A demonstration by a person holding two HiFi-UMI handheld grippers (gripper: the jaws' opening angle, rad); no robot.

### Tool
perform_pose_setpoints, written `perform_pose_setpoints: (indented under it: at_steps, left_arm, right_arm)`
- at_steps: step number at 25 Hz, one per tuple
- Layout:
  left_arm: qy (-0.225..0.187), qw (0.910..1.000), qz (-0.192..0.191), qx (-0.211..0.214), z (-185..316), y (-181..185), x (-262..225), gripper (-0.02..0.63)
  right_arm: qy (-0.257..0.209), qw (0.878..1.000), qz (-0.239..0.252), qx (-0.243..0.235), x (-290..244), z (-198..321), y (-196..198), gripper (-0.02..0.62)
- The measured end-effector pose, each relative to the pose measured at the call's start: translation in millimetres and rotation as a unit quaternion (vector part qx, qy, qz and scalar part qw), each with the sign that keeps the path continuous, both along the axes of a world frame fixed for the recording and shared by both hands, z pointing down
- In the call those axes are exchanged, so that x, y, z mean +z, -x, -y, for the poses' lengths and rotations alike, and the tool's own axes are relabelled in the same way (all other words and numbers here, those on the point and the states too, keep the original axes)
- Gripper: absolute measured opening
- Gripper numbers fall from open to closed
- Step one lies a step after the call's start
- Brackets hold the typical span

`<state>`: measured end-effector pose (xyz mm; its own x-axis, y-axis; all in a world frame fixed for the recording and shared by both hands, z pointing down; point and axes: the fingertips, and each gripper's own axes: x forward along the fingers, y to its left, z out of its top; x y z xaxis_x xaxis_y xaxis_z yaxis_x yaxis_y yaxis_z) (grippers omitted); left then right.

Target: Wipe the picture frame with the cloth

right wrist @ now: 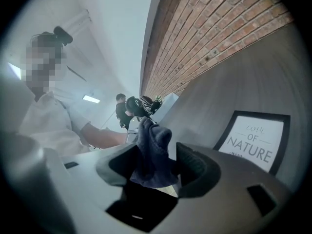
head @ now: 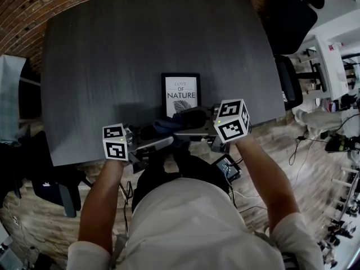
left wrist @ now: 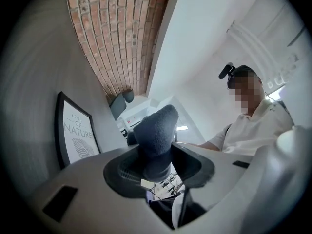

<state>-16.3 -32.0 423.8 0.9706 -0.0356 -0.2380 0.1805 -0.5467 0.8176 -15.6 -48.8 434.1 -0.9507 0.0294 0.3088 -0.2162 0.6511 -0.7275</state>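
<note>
While you hold both grippers just in front of the picture frame (head: 180,94), your left gripper (left wrist: 157,165) pinches the dark cloth (left wrist: 158,128). Your right gripper (right wrist: 153,167) stands wide, with the same cloth loose between its jaws. The bunched cloth sits at the frame's near edge. Beyond the frame stretches the dark table (head: 140,38), then a brick wall (head: 34,1).

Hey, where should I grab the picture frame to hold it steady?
Probably the right rim of the frame, from the right. It seems to lie flat on the table, so only the thin black border can be pinched, and the cloth crowds its near edge.
</note>
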Motion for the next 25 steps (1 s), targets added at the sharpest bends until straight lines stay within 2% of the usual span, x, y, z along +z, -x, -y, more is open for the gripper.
perform_pose_setpoints:
  at_steps: [3,6,11,13,15,19,20,21,23,25]
  left_arm:
    - [0.017,0.9998,-0.001,0.004,0,1,2,0.144]
    - [0.034,0.9993,-0.007,-0.011,7,6,5,0.130]
    - [0.041,0.9982,0.002,-0.045,23,13,12,0.126]
    - [0.046,0.9958,0.019,-0.077,38,21,19,0.124]
    - [0.047,0.9928,0.046,-0.100,51,30,29,0.124]
    - [0.030,0.9876,0.100,-0.117,67,42,42,0.124]
    - [0.020,0.9851,0.120,-0.122,71,44,46,0.124]
    - [0.009,0.9817,0.141,-0.128,76,45,50,0.124]
    - [-0.014,0.9737,0.184,-0.134,85,47,60,0.124]
    - [-0.035,0.9658,0.222,-0.129,91,47,68,0.124]
  right_arm:
    - [0.000,1.000,-0.006,0.007,3,2,-2,0.267]
    - [0.005,1.000,0.003,0.011,1,3,-4,0.308]
    - [0.004,1.000,0.003,0.007,0,3,-6,0.313]
    - [-0.001,0.999,-0.018,0.036,8,16,-13,0.313]
    - [-0.009,0.996,-0.059,0.060,22,28,-22,0.313]
    - [-0.010,0.988,-0.131,0.083,52,40,-33,0.309]
    - [-0.010,0.984,-0.150,0.092,61,43,-36,0.290]
    - [-0.011,0.980,-0.172,0.102,69,47,-41,0.246]
    - [-0.018,0.967,-0.223,0.121,86,55,-50,0.119]
    - [-0.028,0.955,-0.266,0.131,99,61,-58,0.049]
